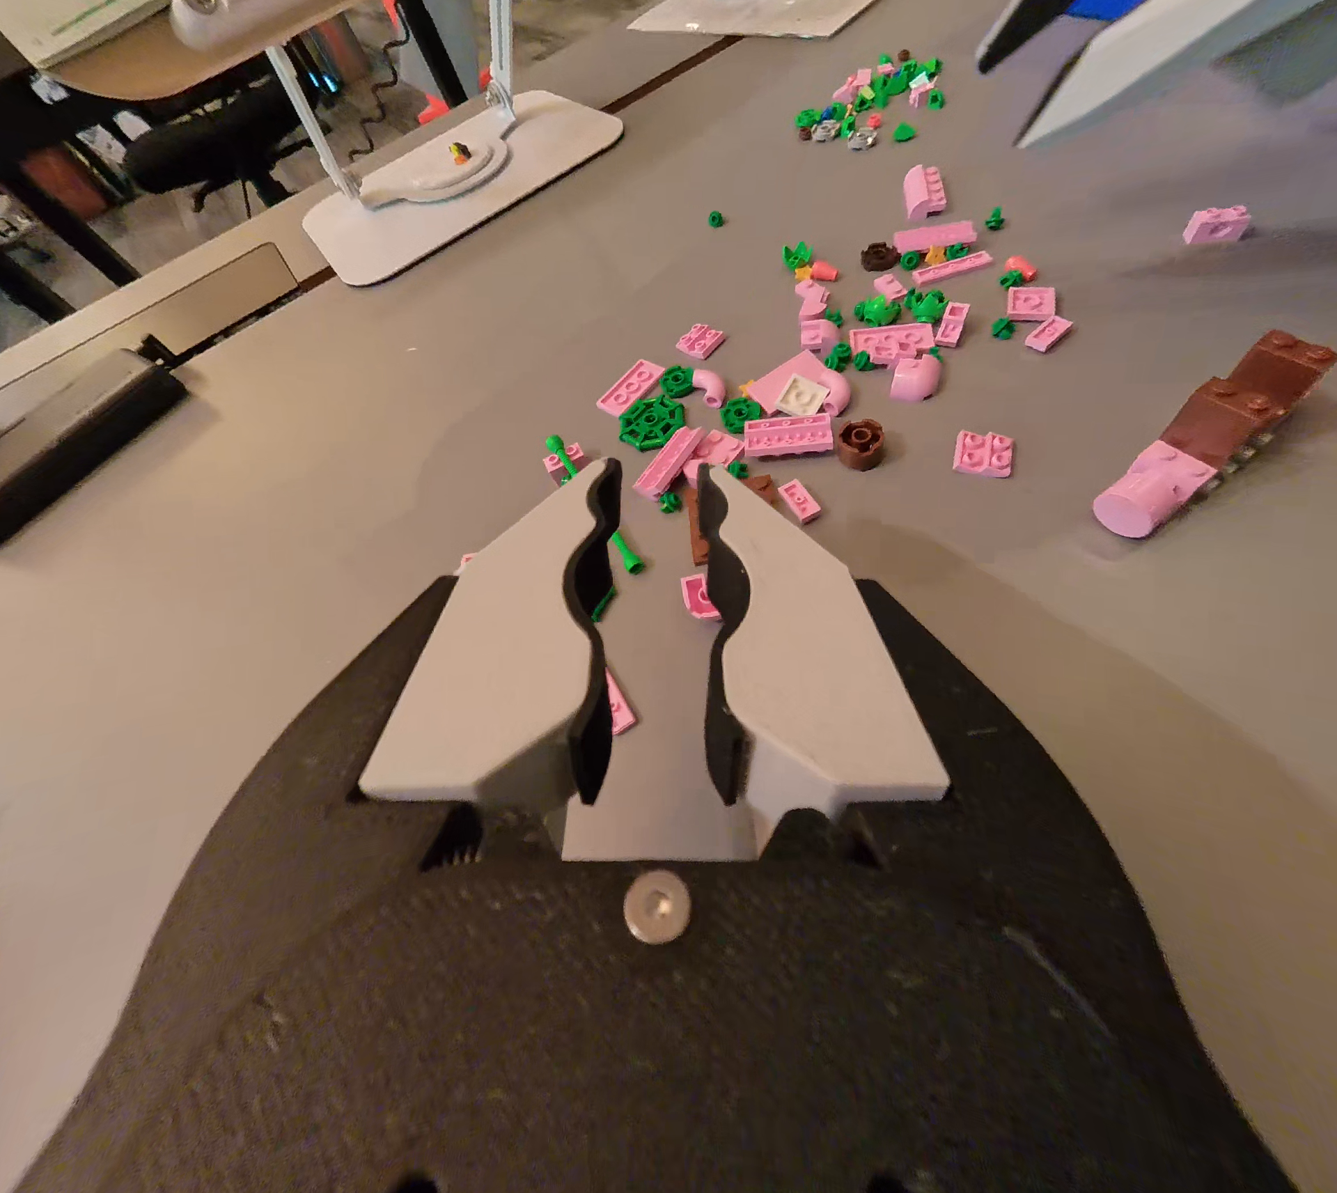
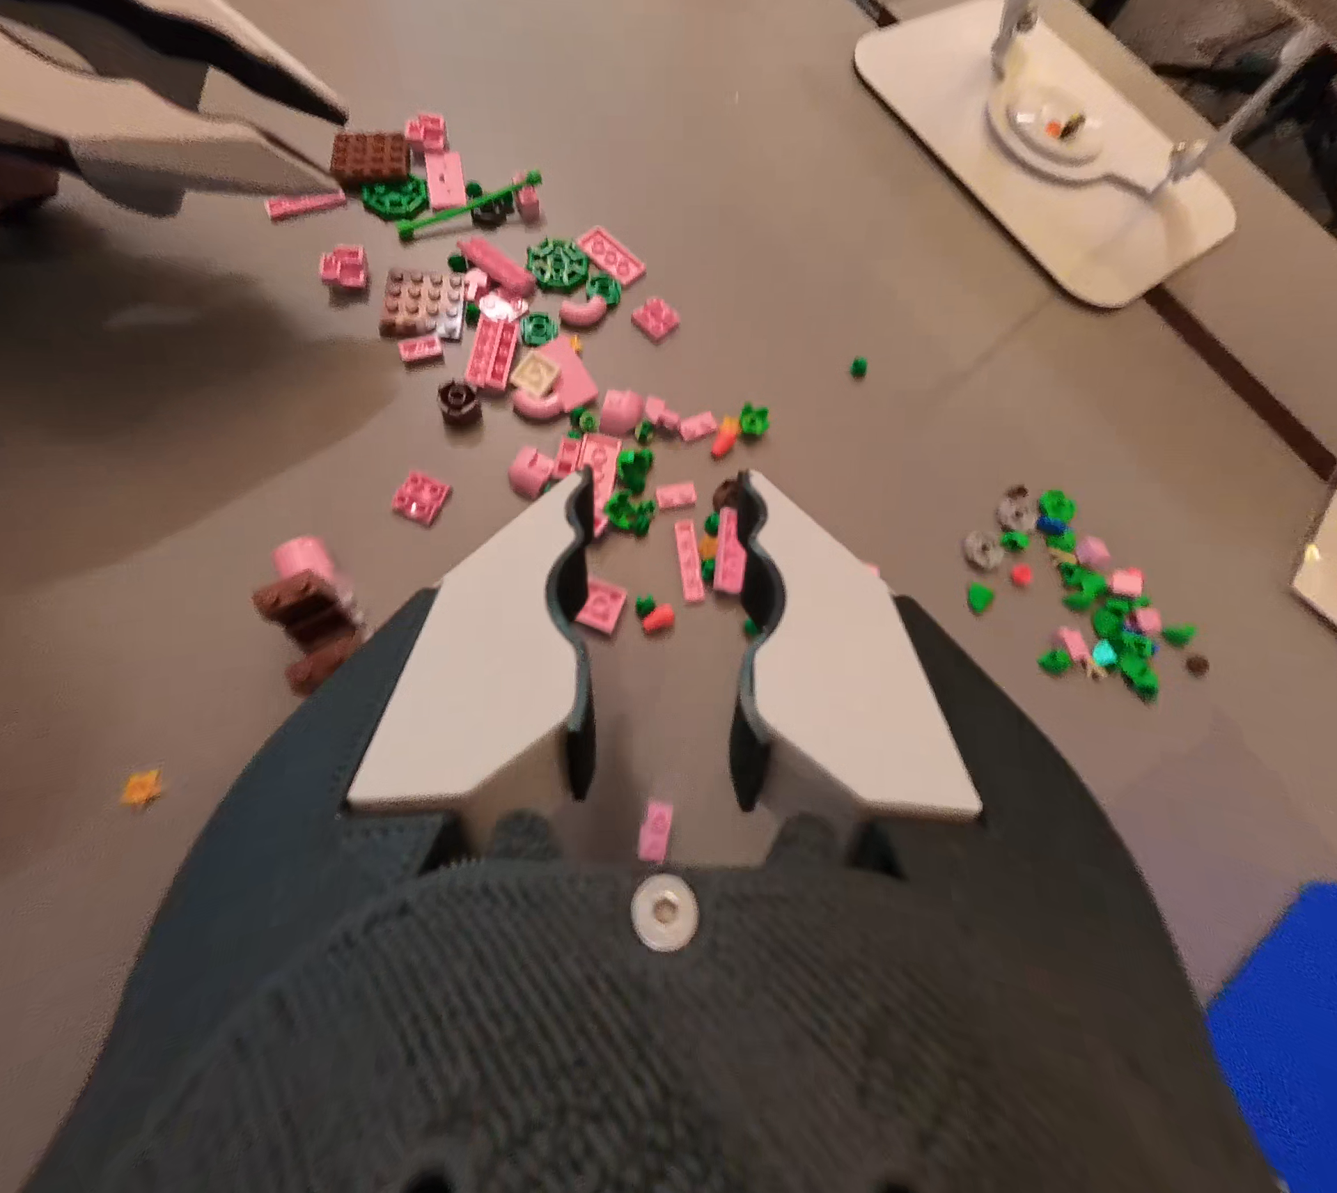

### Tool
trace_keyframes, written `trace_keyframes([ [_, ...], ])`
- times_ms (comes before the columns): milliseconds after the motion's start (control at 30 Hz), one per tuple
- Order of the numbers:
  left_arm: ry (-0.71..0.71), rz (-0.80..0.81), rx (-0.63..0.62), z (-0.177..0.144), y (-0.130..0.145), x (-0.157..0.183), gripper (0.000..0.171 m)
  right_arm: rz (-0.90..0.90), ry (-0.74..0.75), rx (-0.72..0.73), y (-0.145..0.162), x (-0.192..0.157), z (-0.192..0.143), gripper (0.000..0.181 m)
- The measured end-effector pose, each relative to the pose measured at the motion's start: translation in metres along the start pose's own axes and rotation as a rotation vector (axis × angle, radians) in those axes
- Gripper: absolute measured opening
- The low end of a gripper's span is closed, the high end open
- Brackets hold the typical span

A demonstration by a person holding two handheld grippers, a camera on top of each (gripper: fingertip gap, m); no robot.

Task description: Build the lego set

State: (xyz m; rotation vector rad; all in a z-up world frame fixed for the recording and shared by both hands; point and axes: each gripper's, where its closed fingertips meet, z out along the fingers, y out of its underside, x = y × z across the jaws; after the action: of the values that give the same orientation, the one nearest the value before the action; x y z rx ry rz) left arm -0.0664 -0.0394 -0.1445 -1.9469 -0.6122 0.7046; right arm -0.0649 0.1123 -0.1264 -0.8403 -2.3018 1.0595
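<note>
the left gripper [image 1: 658, 478] hangs low over the near end of the scattered lego pieces [image 1: 832, 362] on the grey table [image 1: 362, 435], with its jaws a little apart and nothing between them. just ahead of its tips, and partly hidden behind its right finger, lies a brown plate [image 2: 370, 154]; in the right wrist view this plate sits directly at the tips of the left gripper. so the plate is the nearest thing to these jaws, and the left hand is much closer to it than the right one. its long side seems to run across the line of the fingers, but this is not certain.

the right gripper [image 2: 665, 482] hovers above the middle of the pile, jaws open at a medium width and empty, with small pink and green pieces below. the half-built brown and pink assembly [image 1: 1215, 435] lies on its side, to the right of the pile, long axis slanting away, apart from both grippers. a white stand [image 1: 463, 174] is further back
</note>
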Motion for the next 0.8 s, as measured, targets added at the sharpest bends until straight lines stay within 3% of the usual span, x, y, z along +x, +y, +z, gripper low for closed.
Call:
trace_keyframes([
  [133,-0.018,0.013,-0.096,0.008,0.013,-0.004,0.024,0.015,-0.047,0.107,-0.016,-0.005,0.007,0.037],
  [300,-0.043,0.039,-0.174,0.019,0.024,-0.012,0.025,0.008,-0.028,0.185,-0.009,-0.006,-0.006,0.030],
  [533,-0.042,-0.037,-0.349,0.053,0.043,-0.035,0.043,0.130,-0.162,0.278,-0.020,-0.020,-0.024,0.027],
  [633,-0.011,-0.107,-0.366,0.068,0.041,-0.040,0.046,0.101,-0.135,0.259,-0.018,-0.019,-0.023,0.027],
  [800,0.078,-0.170,-0.372,0.074,0.040,-0.037,0.018,0.069,-0.110,0.240,-0.015,-0.020,-0.020,0.027],
])
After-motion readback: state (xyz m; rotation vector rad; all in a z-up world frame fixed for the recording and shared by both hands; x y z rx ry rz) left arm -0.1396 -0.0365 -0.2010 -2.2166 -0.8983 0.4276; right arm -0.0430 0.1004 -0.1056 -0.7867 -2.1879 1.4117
